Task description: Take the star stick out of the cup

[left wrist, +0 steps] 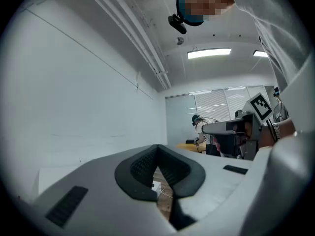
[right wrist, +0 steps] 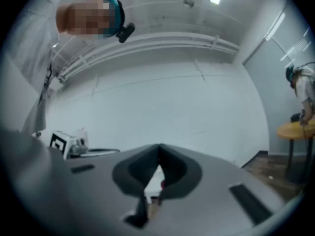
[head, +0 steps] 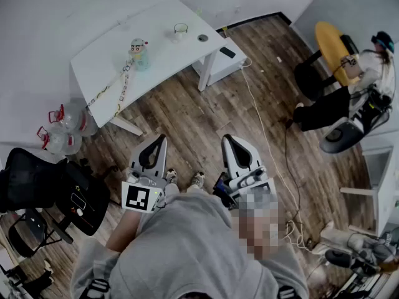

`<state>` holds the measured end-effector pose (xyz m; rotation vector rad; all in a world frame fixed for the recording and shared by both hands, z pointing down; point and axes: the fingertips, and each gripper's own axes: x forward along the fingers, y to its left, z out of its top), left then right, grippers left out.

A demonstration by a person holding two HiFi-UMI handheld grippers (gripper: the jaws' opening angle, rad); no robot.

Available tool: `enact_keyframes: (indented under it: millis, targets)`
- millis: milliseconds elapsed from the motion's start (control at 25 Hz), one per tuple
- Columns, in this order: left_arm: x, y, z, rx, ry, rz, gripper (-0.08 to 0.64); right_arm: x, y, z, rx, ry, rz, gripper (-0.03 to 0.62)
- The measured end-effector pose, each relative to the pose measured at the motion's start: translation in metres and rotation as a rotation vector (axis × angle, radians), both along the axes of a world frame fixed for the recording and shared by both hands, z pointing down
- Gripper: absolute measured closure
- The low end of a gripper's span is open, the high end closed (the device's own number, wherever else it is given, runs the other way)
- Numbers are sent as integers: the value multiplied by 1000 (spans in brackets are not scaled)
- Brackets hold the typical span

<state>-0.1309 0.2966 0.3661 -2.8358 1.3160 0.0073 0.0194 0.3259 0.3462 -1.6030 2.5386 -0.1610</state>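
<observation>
Fingertips of the left gripper (left wrist: 157, 149) meet at a point, and the dark pads (left wrist: 138, 168) spread away below them into a hollow. Nothing sits between the pads. The right gripper (right wrist: 159, 149) shows the same condition: tips pressed together, pads (right wrist: 129, 171) empty.

In the head view both tools are held level, close to the person's body. The left gripper (head: 157, 142) and the right gripper (head: 228, 139) lie side by side above the wooden floor (head: 187, 117). The marker cube (head: 141, 196) sits at the rear of the left unit.

The white table (head: 106, 58) stands well ahead of both grippers. A small clear cup (head: 181, 30) stands on its far part. The star stick cannot be made out at this size. A teal container with a cartoon figure on top (head: 138, 53) stands nearer the table's middle. A patterned strap (head: 121, 83) trails from it toward the near edge. A small dark round item (head: 202, 38) lies just right of the cup.

Two clear water jugs (head: 65, 123) stand on the floor left of the table. A black office chair (head: 37, 182) is to the person's left. At far right, a second person (head: 349, 98) sits beside a yellow round table (head: 330, 39).
</observation>
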Motion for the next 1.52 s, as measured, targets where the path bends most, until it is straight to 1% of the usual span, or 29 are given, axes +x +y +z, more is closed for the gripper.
enact_keyframes:
  millis: [200,520,800,920,1080,1200,1360,1440,1520]
  targets:
    - [24,9,5,-23,3,-11,526,25,8,4,-21,2,-5,557]
    - [63,15,7,-5,0,-10,526,62,14,7,-12,4,-23,557]
    - [85,17,11,1,2,-16,526,83,18,13,-23,15,-27,557]
    - [92,14,12,-2,2,-11,526,94,17,15,-29,3,-15,557]
    - [98,1,15,-16,9,-7,526,102,5,18,-35,-13,3,557]
    - [101,-12,20,-23,18,3,526,105,-6,22,-42,-4,14,557]
    - [107,-40,23,-21,51,46,526,111,-30,23,-42,-34,37,557]
    - [111,-56,22,-15,50,56,526,115,-44,23,-41,-33,48,557]
    - [114,-71,22,-12,38,55,526,114,-58,24,-40,-28,26,557]
